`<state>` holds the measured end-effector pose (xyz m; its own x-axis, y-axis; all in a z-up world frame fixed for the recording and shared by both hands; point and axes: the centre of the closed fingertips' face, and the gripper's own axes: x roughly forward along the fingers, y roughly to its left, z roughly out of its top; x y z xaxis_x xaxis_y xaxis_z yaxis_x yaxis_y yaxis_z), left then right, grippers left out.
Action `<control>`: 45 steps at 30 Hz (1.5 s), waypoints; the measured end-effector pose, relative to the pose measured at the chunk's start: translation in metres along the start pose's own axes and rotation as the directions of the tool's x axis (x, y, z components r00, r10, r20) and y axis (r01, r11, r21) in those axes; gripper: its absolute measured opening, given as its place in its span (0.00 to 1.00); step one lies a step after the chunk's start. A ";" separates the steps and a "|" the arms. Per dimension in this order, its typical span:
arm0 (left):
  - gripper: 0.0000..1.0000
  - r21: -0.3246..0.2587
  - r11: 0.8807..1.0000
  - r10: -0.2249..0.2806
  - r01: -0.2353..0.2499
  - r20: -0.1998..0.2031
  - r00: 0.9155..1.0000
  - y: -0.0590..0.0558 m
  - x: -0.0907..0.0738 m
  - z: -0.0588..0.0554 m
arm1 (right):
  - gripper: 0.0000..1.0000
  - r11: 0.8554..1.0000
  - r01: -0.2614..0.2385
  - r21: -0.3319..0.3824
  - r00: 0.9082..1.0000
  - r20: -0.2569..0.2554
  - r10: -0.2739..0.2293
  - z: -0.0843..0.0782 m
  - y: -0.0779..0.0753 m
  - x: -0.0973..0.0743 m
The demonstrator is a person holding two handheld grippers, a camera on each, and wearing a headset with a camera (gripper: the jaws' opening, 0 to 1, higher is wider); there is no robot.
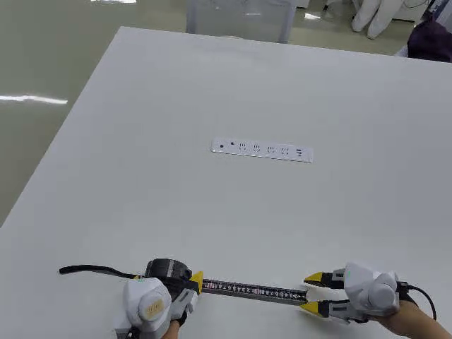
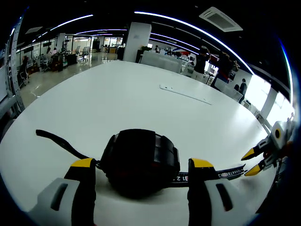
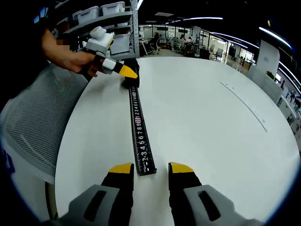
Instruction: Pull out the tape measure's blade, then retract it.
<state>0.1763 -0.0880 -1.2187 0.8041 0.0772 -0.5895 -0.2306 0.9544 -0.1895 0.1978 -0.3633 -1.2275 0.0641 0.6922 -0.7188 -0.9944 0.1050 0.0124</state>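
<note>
Socket strip (image 1: pixel 261 150) lies on table (image 1: pixel 212 85), well beyond tape measure (image 1: pixel 168 270) and blade (image 1: pixel 247 289).

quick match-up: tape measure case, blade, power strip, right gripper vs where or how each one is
1 tape measure case
2 blade
3 power strip
4 right gripper

a lying alone, further up the table
b jaws open at the blade's end
c between the left gripper's jaws
d pulled out, lying flat

Pairs: 1-c, 2-d, 3-a, 4-b
</note>
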 end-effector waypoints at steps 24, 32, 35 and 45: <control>0.75 0.017 1.000 0.017 -0.017 -0.007 1.000 0.006 0.003 -0.002 | 0.14 0.998 -0.047 -0.051 0.999 -0.010 0.046 -0.014 0.004 0.009; 0.75 0.024 1.000 0.014 -0.014 -0.005 1.000 0.004 0.002 -0.001 | 0.16 0.998 -0.039 -0.058 0.999 -0.010 0.038 -0.011 0.003 0.009; 0.74 0.018 1.000 0.016 -0.016 -0.005 1.000 0.005 0.003 -0.001 | 0.15 0.997 -0.042 -0.058 0.999 -0.007 0.042 -0.010 0.004 0.009; 0.72 -0.012 0.999 0.029 -0.030 -0.026 0.999 0.005 0.007 -0.006 | 0.13 0.998 -0.036 -0.057 0.999 -0.004 0.036 -0.011 0.004 0.009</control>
<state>0.1780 -0.0846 -1.2288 0.7826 0.0977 -0.6148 -0.2606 0.9483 -0.1810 0.1930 -0.3641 -1.2412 0.0276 0.6925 -0.7209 -0.9993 0.0385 -0.0013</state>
